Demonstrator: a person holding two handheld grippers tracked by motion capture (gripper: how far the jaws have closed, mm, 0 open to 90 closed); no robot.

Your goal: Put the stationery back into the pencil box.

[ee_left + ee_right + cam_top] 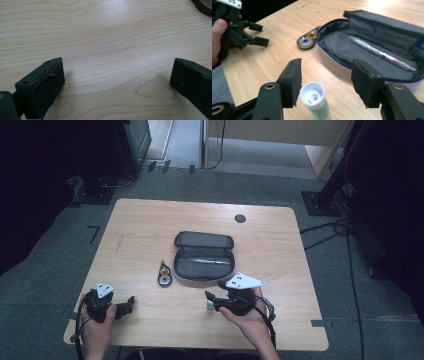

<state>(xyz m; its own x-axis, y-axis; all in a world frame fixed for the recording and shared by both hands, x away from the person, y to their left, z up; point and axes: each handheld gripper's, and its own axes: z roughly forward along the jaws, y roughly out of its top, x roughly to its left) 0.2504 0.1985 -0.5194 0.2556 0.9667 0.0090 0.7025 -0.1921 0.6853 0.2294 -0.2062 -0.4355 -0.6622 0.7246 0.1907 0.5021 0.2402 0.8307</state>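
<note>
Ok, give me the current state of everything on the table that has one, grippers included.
Pencil case: unzipped, lying open, lid folded back.
Pen: lying inside the open case.
Small white-capped tube: capped, on the table between the right gripper's jaws, not gripped.
Round metal gadget: lying flat beside the case.
Left gripper: open, empty.
Right gripper: open.

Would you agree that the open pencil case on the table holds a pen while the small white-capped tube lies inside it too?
Not quite. The pencil case does hold a pen, but the white-capped tube stands on the table outside it, between the right gripper's open jaws, as the right gripper view shows.
</note>
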